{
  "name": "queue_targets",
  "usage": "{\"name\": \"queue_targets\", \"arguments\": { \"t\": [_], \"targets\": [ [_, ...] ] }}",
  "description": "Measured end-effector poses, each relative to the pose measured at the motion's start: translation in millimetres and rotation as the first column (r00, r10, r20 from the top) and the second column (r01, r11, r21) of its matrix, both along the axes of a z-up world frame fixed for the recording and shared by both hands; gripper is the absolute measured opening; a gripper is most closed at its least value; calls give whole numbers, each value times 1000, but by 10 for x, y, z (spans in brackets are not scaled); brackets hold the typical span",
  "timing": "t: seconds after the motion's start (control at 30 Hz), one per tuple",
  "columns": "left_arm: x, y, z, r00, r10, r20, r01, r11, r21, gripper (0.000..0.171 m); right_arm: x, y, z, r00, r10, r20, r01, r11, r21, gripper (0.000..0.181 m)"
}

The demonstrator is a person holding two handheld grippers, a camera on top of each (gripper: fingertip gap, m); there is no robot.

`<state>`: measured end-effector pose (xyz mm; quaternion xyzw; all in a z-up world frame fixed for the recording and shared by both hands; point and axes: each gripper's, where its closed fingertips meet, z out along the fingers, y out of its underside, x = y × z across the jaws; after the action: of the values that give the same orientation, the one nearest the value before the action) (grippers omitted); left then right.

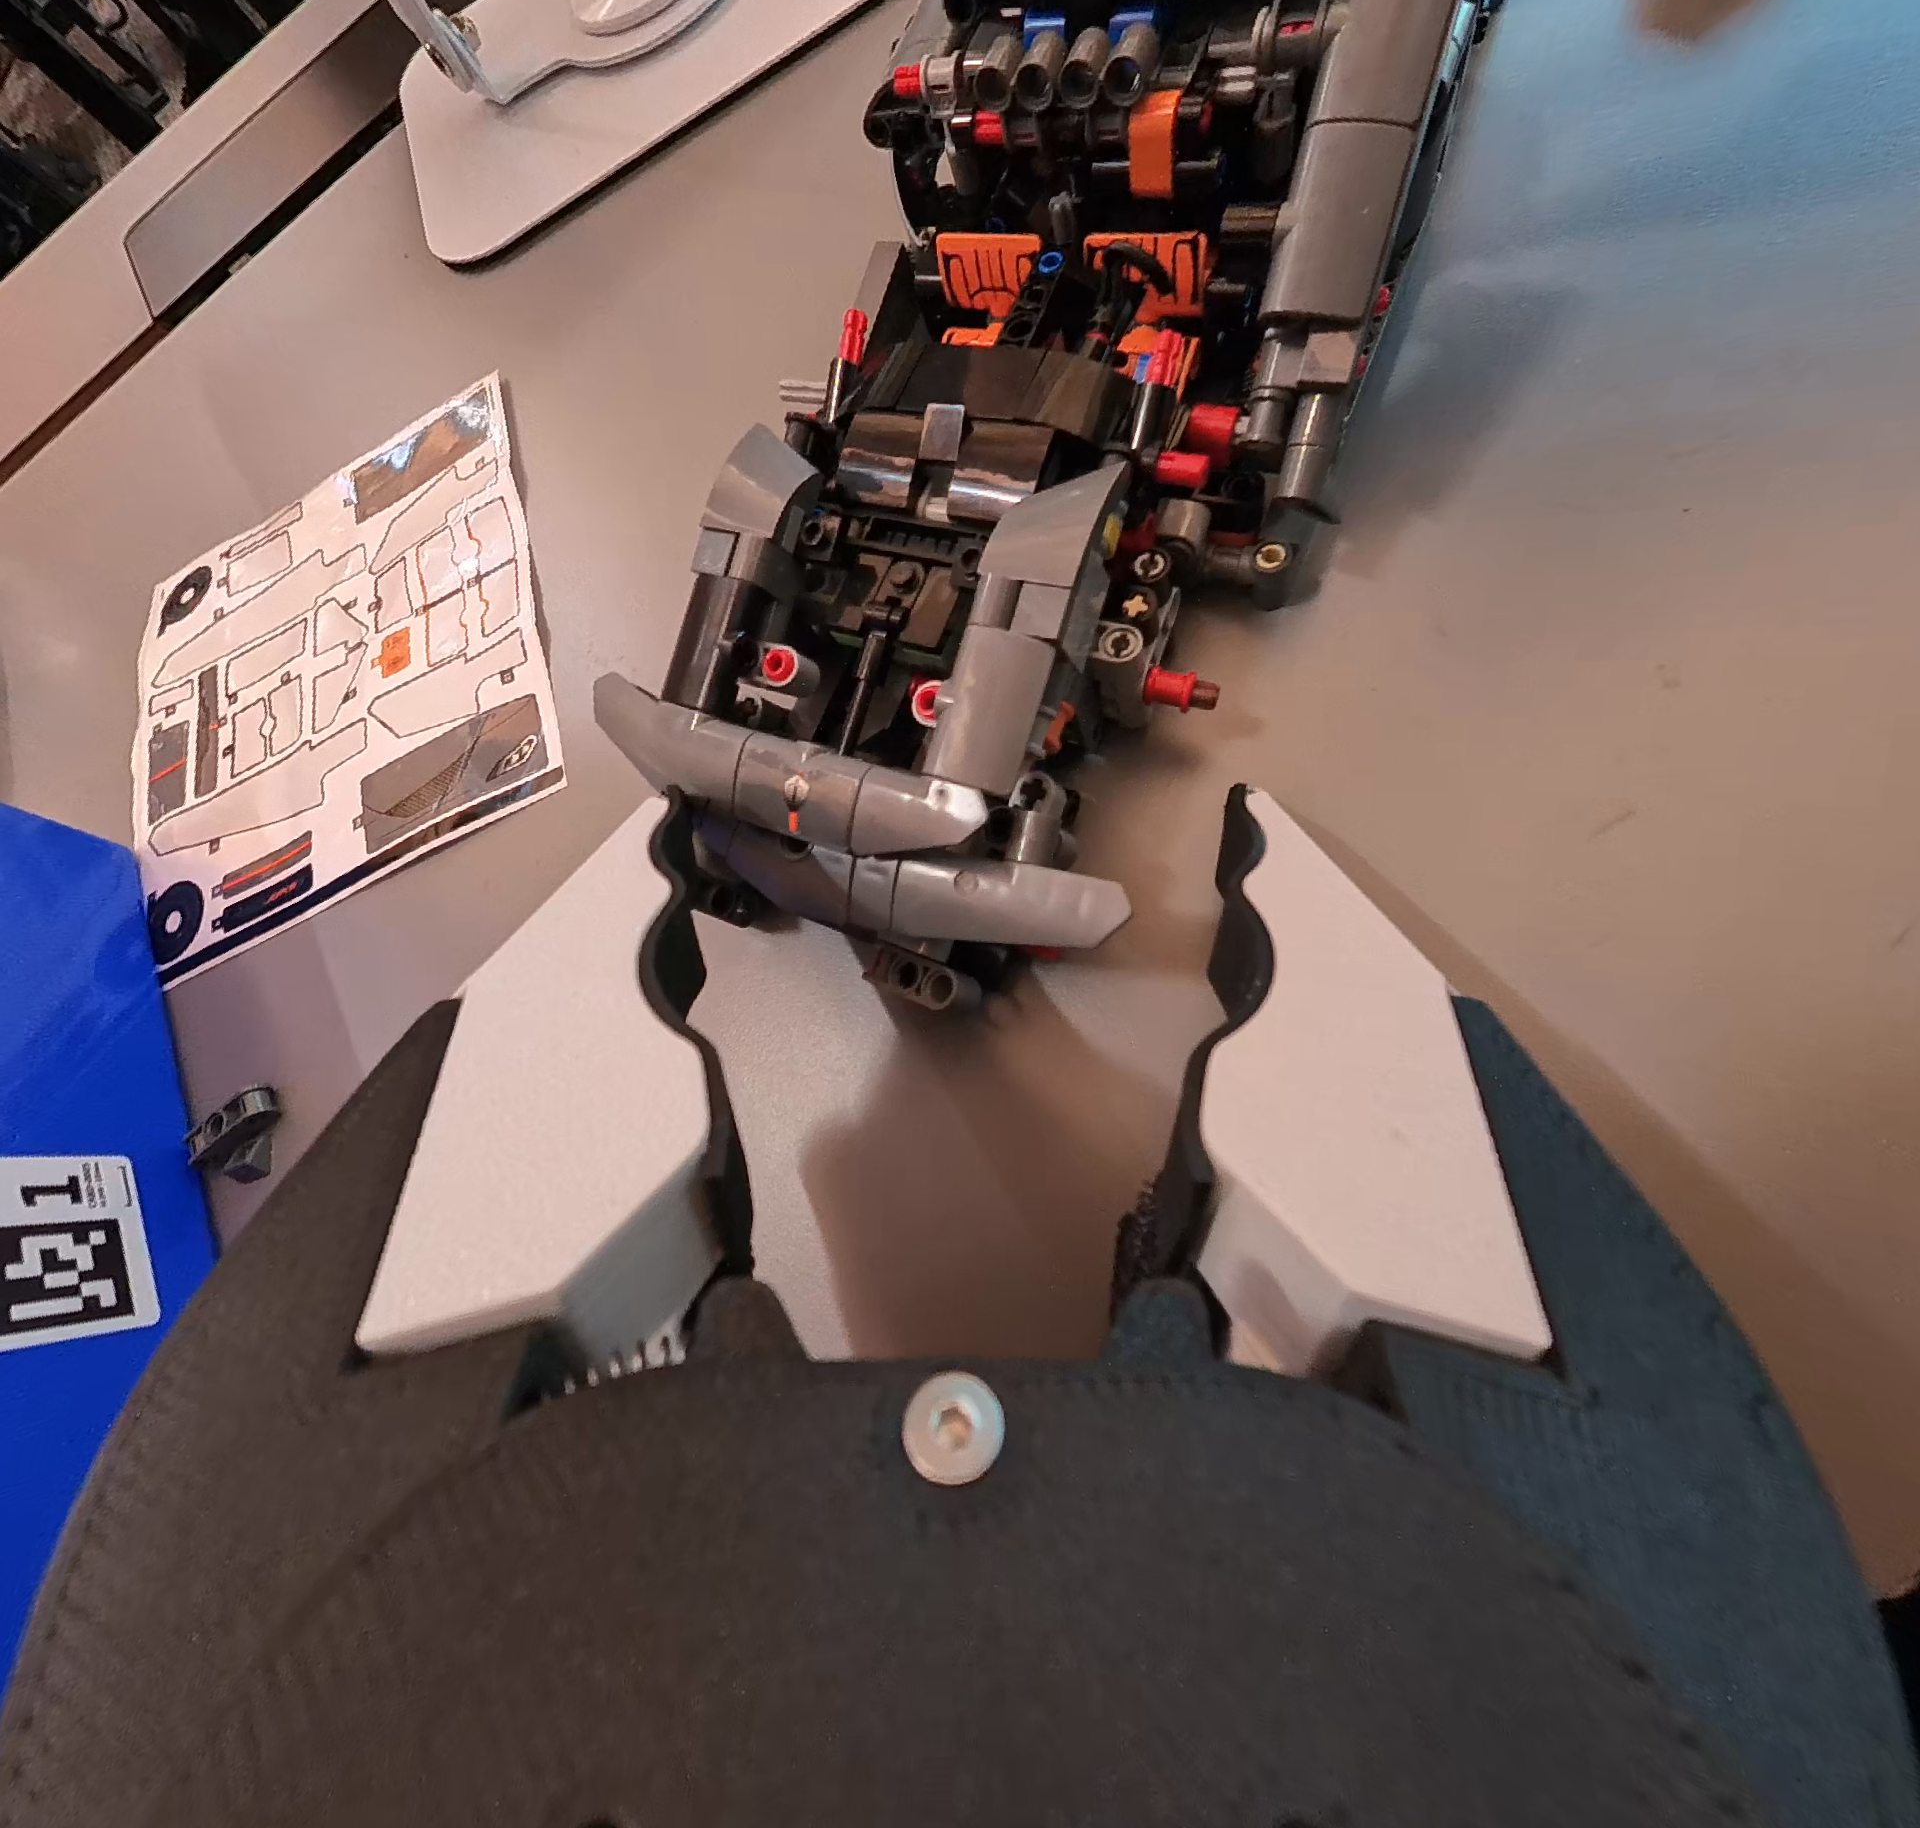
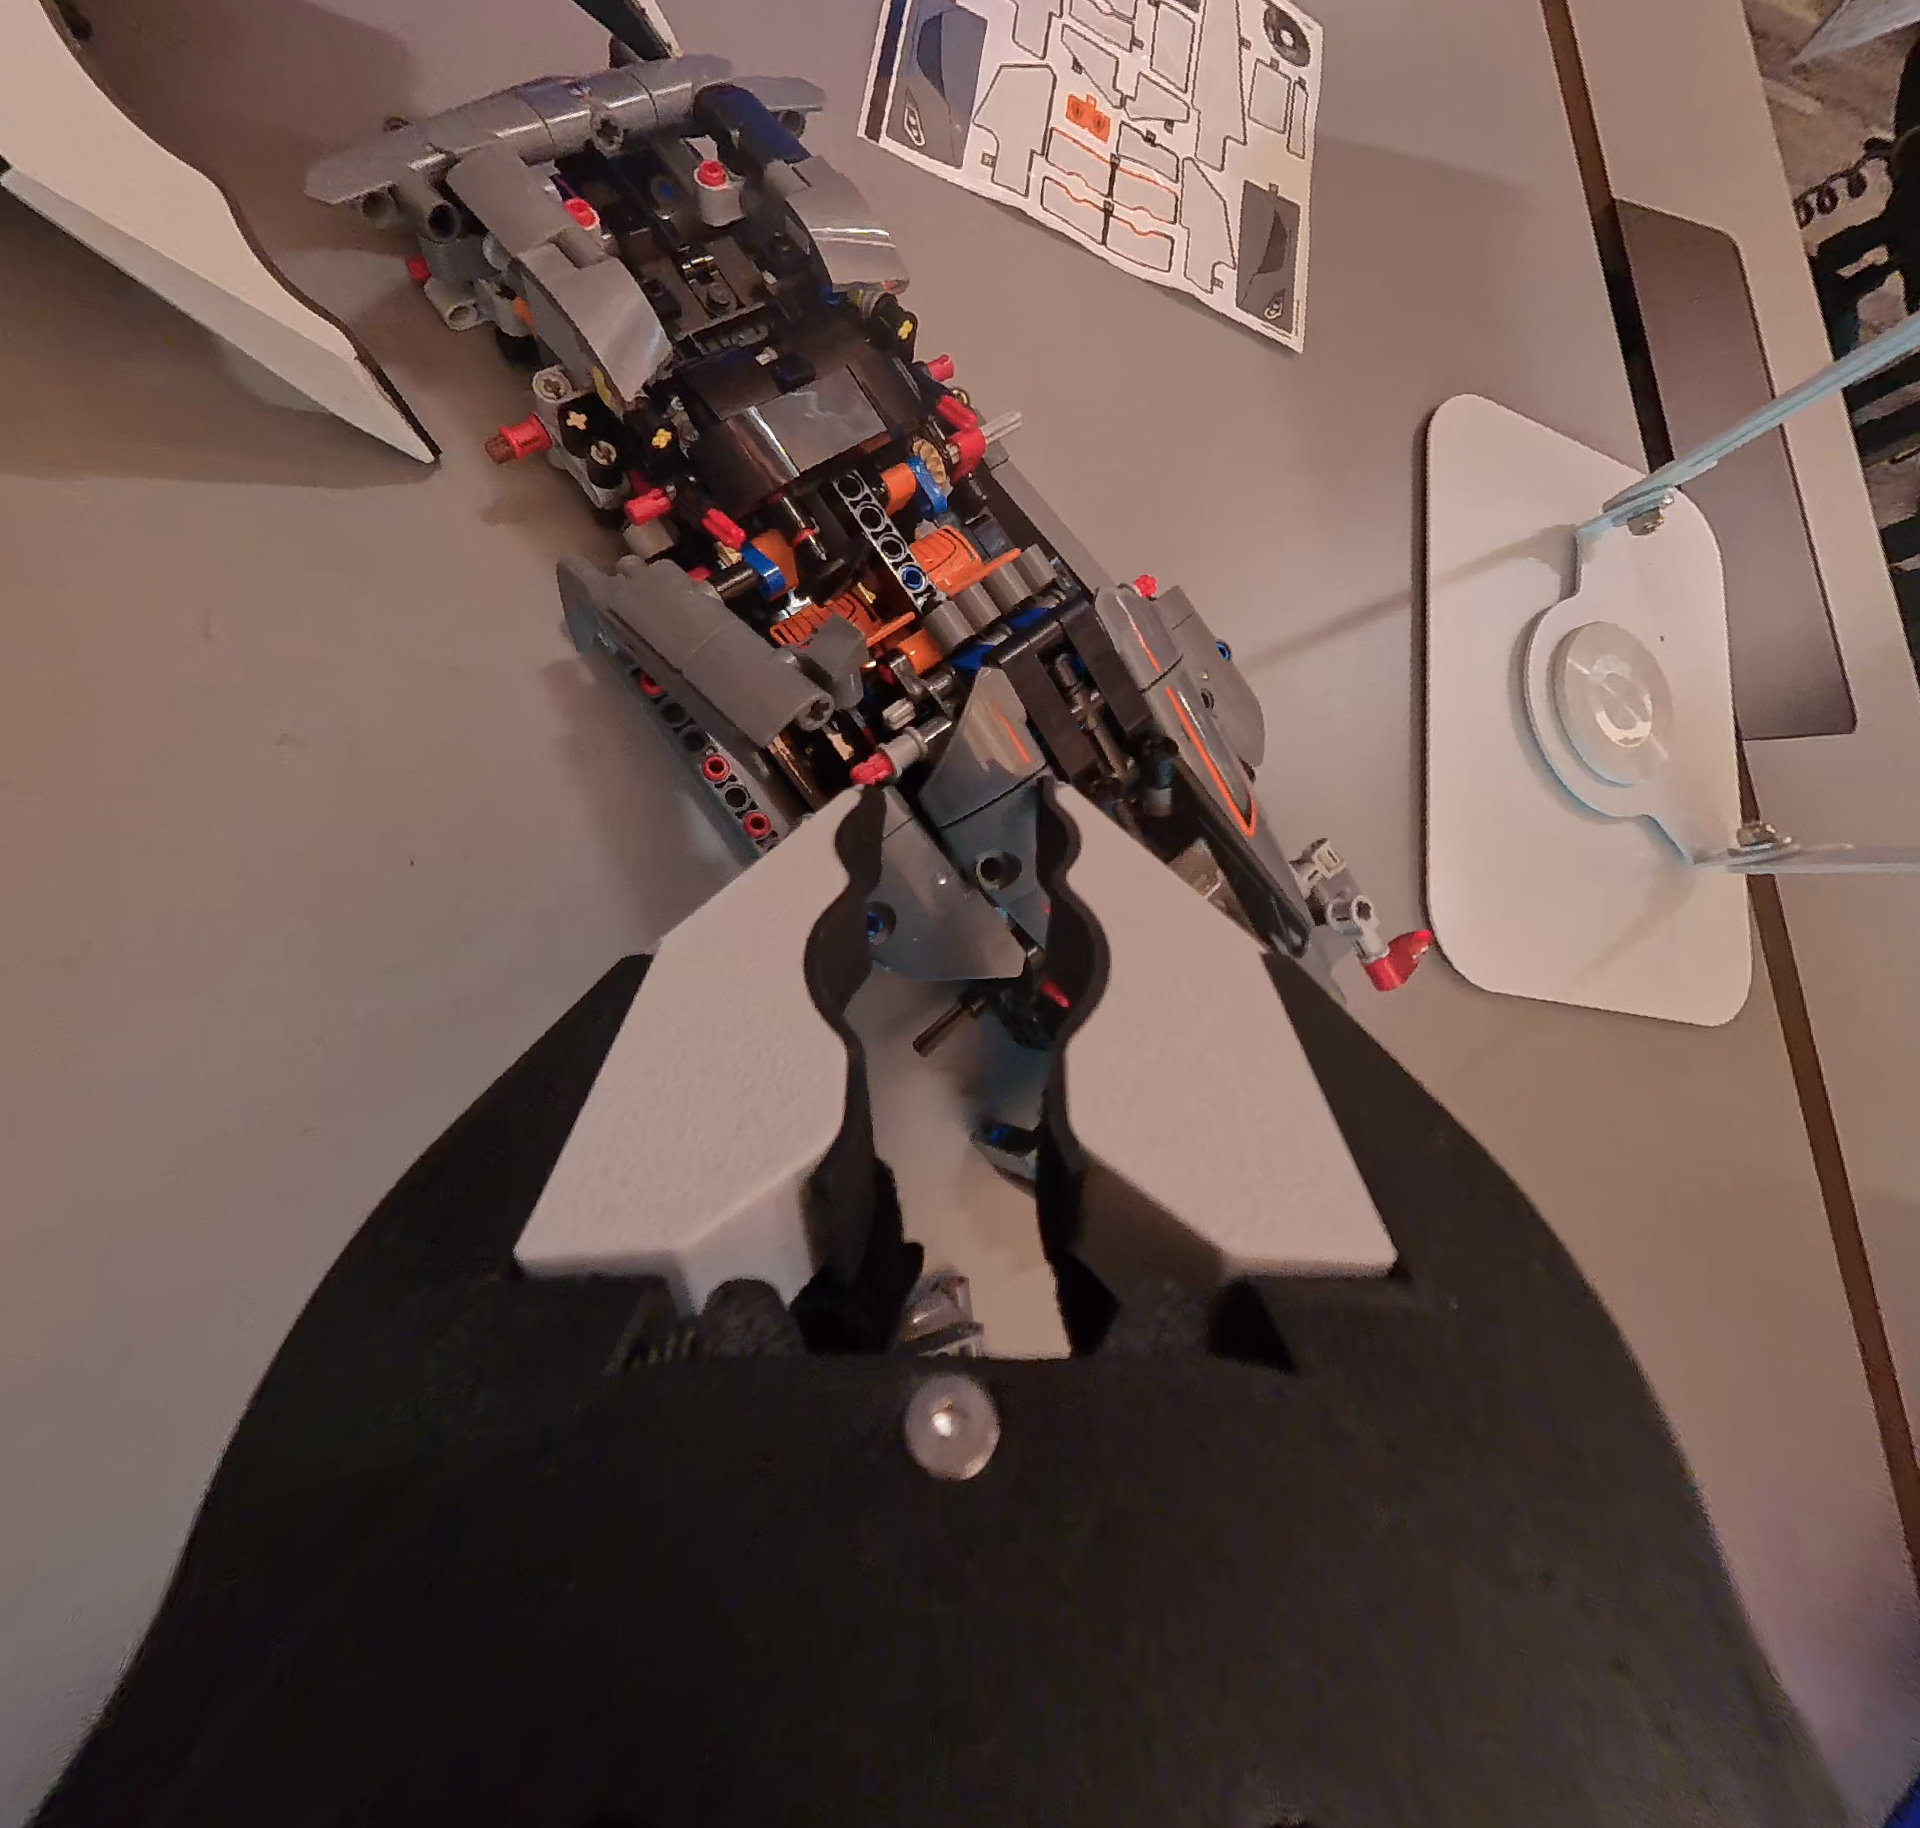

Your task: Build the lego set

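Lego car (image 1: 1039, 407): part-built model, grey body panels over a black frame, orange seats and red pins exposed along the middle (no roof fitted). Lies lengthwise on the grey surface (image 1: 1558, 739), nose toward the left tongs, tail toward the right tongs.

Front bumper (image 1: 831, 791): curved grey bar across the nose, with a second grey bar just beneath it. It sits between the fingertips of the left tongs (image 1: 951, 812), closer to the left-hand finger.

Left tongs: white fingers with black inner pads, spread wide; the right-hand finger stands clear of the model, and contact on the other side cannot be told. In the right wrist view one of its fingers (image 2: 197, 220) shows beside the nose.

Rear panel (image 2: 956, 895): dark grey wedge with orange striping at the tail end of the car (image 2: 769, 490). It lies between the fingers of the right tongs (image 2: 951, 812), which are drawn close around it and appear clenched on it.

Sticker sheet (image 1: 343, 677): white, printed with grey and orange outlines, flat on the surface just beside the nose of the car; also seen at (image 2: 1101, 105).

Loose black piece (image 1: 234, 1139): small, on the surface near the blue box (image 1: 73, 1051), which bears a black-and-white marker.

Stand base (image 2: 1579, 698): pale flat plate with a round disc and clear struts, on the surface well apart from the car's tail.
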<state>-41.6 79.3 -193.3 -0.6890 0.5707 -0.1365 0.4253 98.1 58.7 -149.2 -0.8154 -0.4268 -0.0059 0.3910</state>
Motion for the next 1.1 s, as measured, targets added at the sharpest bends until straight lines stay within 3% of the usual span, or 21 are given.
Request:
{"name": "queue_targets", "arguments": {
  "t": [0.5, 1.1],
  "targets": [
    [2, 8, 0, 1000, -1, 0, 1, 1000, 1, 98, -20, 29, -11, 999, -27, -18, 27, 1000, 4, 34],
    [12, 37, -3, 1000, 4, 0, -4, 1000, 0, 99, -12, 103, -24, 984, -102, -147, 94, 994, -61, 39]
  ]
}}
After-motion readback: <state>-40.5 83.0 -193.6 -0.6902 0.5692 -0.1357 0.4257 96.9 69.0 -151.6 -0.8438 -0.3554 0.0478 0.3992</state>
